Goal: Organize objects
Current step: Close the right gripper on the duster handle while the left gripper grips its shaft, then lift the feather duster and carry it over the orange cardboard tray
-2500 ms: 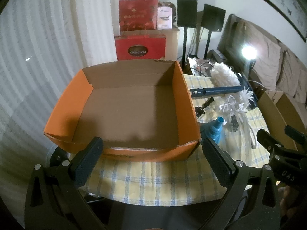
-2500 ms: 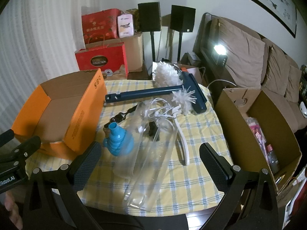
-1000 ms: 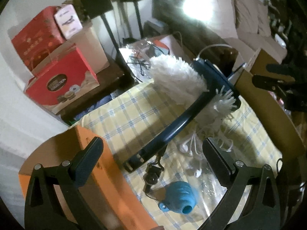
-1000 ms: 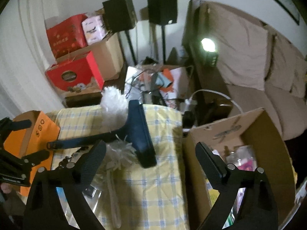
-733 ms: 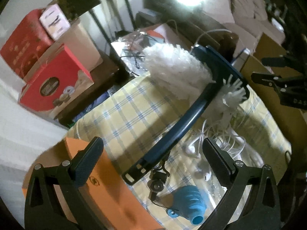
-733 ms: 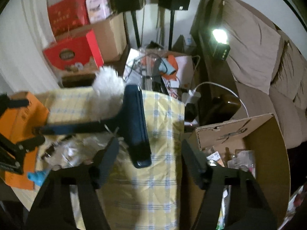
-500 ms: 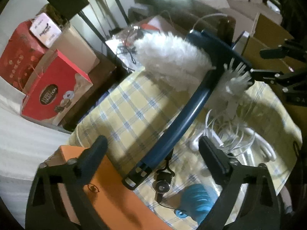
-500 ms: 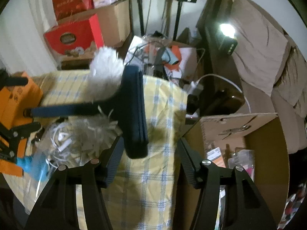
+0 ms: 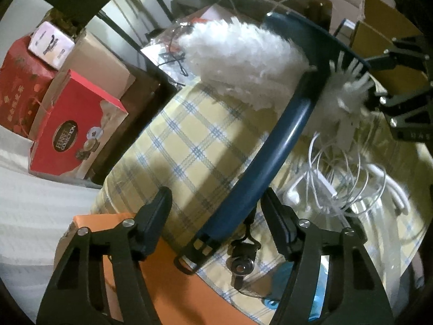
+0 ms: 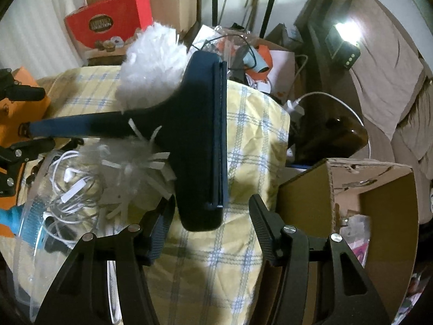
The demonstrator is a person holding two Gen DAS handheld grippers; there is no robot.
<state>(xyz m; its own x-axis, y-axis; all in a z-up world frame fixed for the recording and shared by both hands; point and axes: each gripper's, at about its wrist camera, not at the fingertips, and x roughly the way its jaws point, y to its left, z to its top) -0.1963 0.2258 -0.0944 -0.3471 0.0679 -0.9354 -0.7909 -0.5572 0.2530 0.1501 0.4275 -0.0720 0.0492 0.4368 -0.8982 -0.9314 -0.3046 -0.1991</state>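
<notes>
- Straddling the dark blue plastic handle [image 9: 273,151] of the dustpan [image 10: 200,140], left gripper [image 9: 217,211] jaws parted, not touching; orange cardboard box [image 9: 167,279] edge shows only in this view
- right gripper [image 10: 209,211] spread around dustpan's wide end on checked tablecloth [image 10: 243,168]; fluffy white duster [image 10: 154,65] behind
- brown carton [image 10: 351,189] at right holds packets; tangled white cables [image 10: 73,187] in clear plastic

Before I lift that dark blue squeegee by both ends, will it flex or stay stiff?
The squeegee looks like rigid moulded plastic, so probably stiff and fairly light. Its wide head may make it end-heavy. The white duster beside it could snag and drag along.
</notes>
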